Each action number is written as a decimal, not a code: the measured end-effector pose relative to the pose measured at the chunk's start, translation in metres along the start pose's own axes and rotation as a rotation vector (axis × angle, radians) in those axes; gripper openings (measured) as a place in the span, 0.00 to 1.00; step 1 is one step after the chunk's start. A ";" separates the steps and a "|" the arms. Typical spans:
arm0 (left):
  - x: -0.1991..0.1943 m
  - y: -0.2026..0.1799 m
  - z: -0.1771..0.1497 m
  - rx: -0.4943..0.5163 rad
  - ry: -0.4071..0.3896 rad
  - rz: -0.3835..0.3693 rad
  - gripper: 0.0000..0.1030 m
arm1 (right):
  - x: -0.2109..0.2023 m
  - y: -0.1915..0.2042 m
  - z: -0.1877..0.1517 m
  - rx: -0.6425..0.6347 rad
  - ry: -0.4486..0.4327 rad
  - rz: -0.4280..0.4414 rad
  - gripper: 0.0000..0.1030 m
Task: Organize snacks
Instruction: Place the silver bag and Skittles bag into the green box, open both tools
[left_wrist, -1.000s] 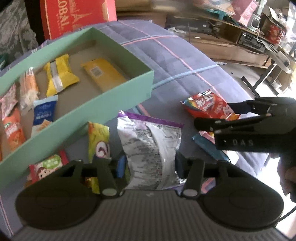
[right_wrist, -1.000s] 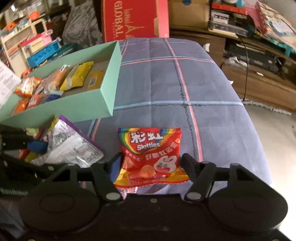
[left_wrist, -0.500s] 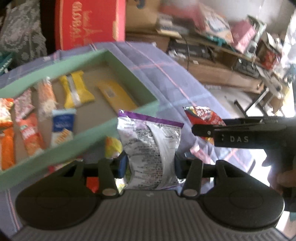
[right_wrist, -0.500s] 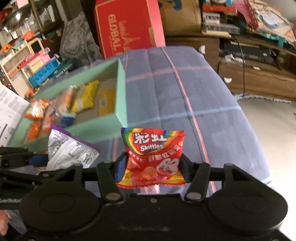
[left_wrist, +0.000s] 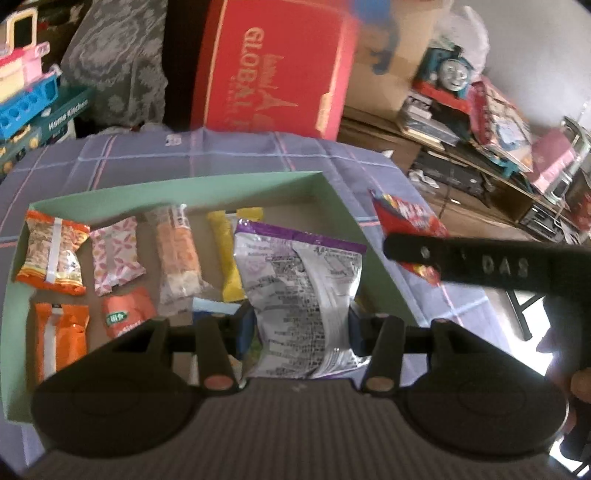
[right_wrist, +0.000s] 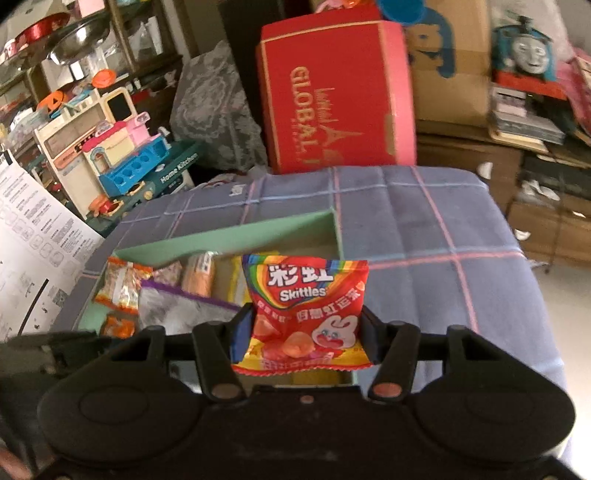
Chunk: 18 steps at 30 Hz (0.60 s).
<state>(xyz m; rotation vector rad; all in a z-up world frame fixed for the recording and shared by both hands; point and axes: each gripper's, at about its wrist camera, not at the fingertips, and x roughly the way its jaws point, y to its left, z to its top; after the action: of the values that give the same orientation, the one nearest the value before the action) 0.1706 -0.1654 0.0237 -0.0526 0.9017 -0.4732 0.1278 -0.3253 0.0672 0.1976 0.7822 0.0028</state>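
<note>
left hand-held gripper (left_wrist: 299, 325) clenched on silver bag (left_wrist: 299, 295), raised over green box (left_wrist: 373, 254) at frame centre, likely for drop among snacks inside. right hand-held gripper (right_wrist: 306, 328) grasping skittles pack (right_wrist: 306, 310), jaws just closed on it, above box's right end, same aim.

The box (left_wrist: 343, 206) was mint green; the cloth (right_wrist: 424, 221) blue-grey with pink and pale-blue checks; one packet (left_wrist: 299, 291) silver edged in purple; the Skittles bag (right_wrist: 306, 295) red, rainbow-striped.
</note>
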 end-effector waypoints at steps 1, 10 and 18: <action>0.006 0.003 0.002 -0.008 0.009 0.001 0.46 | 0.007 0.003 0.003 -0.002 0.006 0.004 0.55; 0.049 0.009 0.009 -0.028 0.068 -0.010 0.46 | 0.068 0.024 0.035 -0.031 0.048 0.014 0.55; 0.068 0.004 0.003 -0.017 0.082 0.035 0.96 | 0.082 0.017 0.039 -0.013 0.010 0.005 0.95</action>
<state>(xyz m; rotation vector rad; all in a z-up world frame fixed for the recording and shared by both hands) 0.2097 -0.1908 -0.0258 -0.0331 0.9857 -0.4379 0.2144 -0.3092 0.0402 0.1872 0.7917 0.0138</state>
